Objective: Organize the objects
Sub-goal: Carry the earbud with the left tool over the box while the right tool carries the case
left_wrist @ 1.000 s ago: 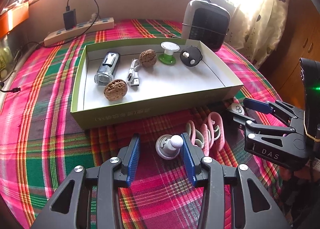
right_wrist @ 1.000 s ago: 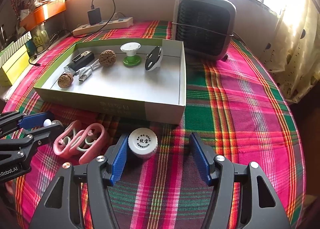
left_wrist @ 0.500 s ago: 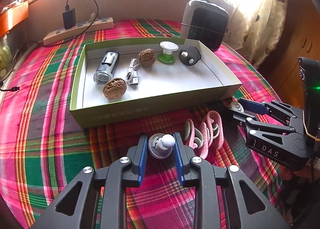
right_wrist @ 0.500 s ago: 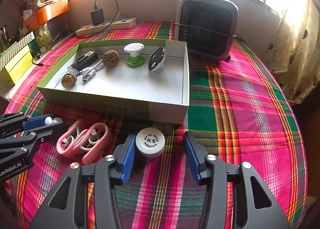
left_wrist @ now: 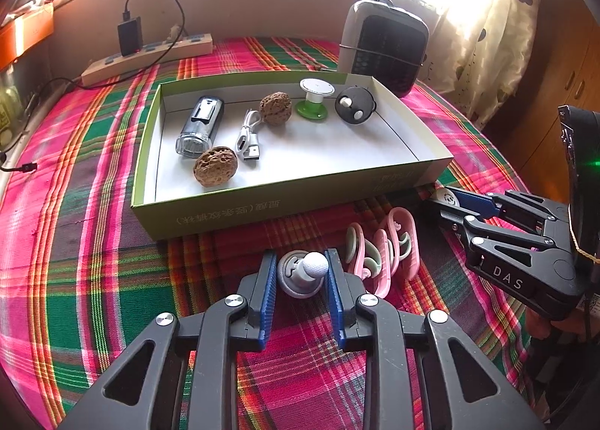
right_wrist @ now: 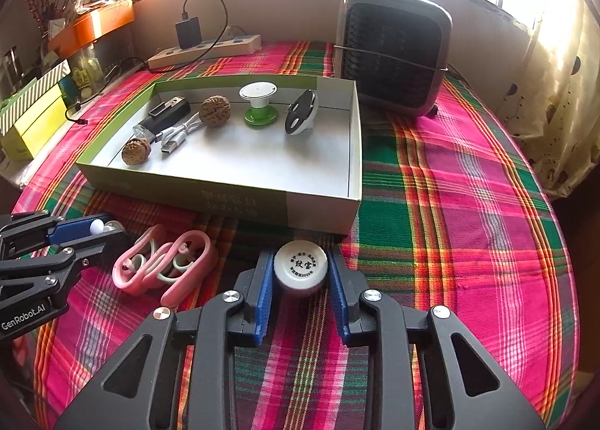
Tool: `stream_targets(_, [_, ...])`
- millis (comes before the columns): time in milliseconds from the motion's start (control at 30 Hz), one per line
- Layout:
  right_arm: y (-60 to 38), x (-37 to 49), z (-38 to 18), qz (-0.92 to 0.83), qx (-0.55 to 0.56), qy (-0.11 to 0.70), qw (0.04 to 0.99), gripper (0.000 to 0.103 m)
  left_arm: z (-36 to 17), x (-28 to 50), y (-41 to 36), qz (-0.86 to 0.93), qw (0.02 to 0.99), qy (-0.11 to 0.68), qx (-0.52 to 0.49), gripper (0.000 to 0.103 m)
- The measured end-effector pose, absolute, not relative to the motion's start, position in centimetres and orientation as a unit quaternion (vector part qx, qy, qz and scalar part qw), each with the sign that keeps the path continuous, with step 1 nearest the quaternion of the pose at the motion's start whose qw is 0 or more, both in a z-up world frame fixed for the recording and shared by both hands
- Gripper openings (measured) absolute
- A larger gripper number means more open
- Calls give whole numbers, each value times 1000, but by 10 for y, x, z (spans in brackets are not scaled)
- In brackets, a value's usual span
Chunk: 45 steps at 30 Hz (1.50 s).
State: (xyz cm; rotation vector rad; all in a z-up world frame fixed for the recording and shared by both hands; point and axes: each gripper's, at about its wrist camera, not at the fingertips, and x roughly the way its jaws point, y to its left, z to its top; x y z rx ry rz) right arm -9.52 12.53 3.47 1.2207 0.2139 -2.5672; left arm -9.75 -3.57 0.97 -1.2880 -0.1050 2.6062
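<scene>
Fingers of both grippers pinch small items on cloth just in front of box (left_wrist: 285, 201): left gripper (left_wrist: 302, 272) on grey knob, right gripper (right_wrist: 300, 272) on white jar. Lift straight, clear box wall w/o snagging pink clips (left_wrist: 382, 250).

Grey-and-black boxy heater (right_wrist: 392, 51) stands on pink-green plaid cloth (right_wrist: 468, 182); beige power strip (left_wrist: 148, 58) with black charger (left_wrist: 129, 36) lies near wall.

L tool (left_wrist: 300, 272) clamps grey knob (left_wrist: 302, 274) – box (left_wrist: 262, 205) ahead.
</scene>
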Motion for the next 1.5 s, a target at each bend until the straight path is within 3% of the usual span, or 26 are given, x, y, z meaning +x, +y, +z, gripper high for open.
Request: stream_targets(1500, [126, -89, 50, -897, 409, 65, 156, 28, 30, -89, -40, 906, 107, -29, -409, 22])
